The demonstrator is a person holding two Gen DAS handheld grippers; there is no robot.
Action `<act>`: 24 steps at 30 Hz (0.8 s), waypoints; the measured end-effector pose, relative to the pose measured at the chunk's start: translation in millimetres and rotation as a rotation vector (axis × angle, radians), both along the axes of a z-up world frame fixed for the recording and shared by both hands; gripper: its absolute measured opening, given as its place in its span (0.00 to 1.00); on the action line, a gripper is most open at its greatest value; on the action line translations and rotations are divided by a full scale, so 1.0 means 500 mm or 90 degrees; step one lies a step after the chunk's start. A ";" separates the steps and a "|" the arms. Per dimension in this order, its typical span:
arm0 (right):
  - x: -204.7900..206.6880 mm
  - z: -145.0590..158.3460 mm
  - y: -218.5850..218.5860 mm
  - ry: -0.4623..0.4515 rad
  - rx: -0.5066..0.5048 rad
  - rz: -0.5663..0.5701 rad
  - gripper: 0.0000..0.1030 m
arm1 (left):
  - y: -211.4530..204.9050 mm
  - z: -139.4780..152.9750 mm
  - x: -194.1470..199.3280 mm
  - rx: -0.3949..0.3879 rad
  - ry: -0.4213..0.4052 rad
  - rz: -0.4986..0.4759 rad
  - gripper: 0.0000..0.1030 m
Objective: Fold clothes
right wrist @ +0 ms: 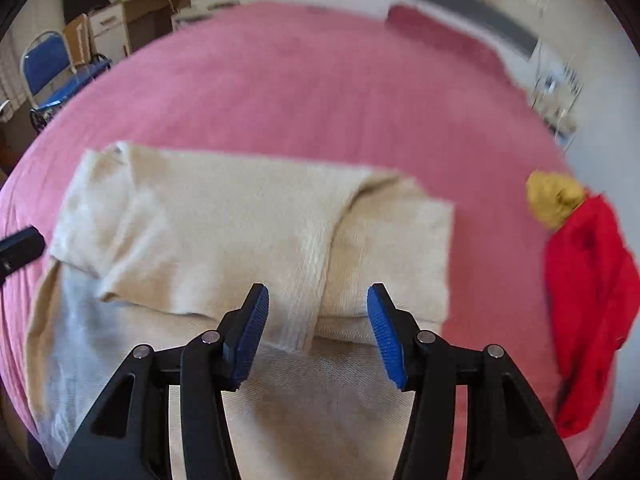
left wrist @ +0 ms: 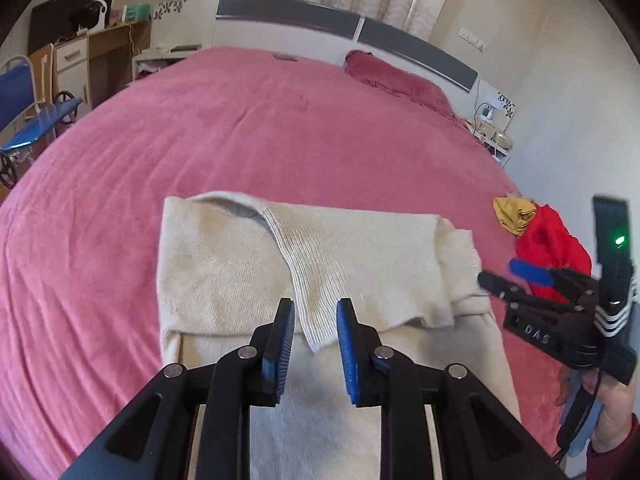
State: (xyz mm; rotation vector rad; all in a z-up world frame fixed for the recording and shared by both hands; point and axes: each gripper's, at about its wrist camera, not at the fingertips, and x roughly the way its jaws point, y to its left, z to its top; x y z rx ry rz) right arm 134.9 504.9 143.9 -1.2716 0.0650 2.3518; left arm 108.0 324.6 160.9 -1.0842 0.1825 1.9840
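Cream knit sweater [left wrist: 248, 264] lies flat on the pink bed [left wrist: 240, 128], partly folded: folded band's long axis runs 9-to-3 in both wrist views, body runs toward 6 and is cut off by the frame. A ribbed sleeve cuff [left wrist: 310, 308] lies across the fold, pointing to 6. Left hand-held gripper [left wrist: 314, 344] hovers over that cuff, jaws narrowly apart, nothing between the pads. Right hand-held gripper [right wrist: 318, 328] is about half open over the fold edge, also empty; seen in the left view at 3 with a hand [left wrist: 612, 412] on its grip. Red garment [right wrist: 588, 288] and mustard garment [right wrist: 554, 198] are bunched at 3 near the bed edge, types unreadable. Right view is motion-blurred; sweater's lower hem hidden behind the gripper bodies.
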 end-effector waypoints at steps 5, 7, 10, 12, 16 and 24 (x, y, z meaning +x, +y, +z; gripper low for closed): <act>0.064 0.123 -0.105 0.051 0.108 0.025 0.63 | -0.074 0.054 0.060 0.039 -0.022 -0.003 0.21; 0.085 0.149 -0.146 0.061 0.129 0.038 0.64 | -0.103 0.064 0.084 0.050 -0.032 -0.003 0.21; 0.118 0.172 -0.209 0.073 0.162 0.054 0.64 | -0.145 0.067 0.109 0.046 -0.030 0.004 0.21; 0.145 0.176 -0.238 0.081 0.174 0.060 0.64 | -0.176 0.065 0.130 0.047 -0.040 0.009 0.21; 0.199 0.183 -0.276 0.092 0.181 0.062 0.70 | -0.220 0.046 0.161 0.029 -0.032 0.027 0.21; 0.345 0.021 -0.131 0.041 -0.164 0.014 0.81 | -0.322 -0.078 0.176 -0.063 -0.061 0.076 0.21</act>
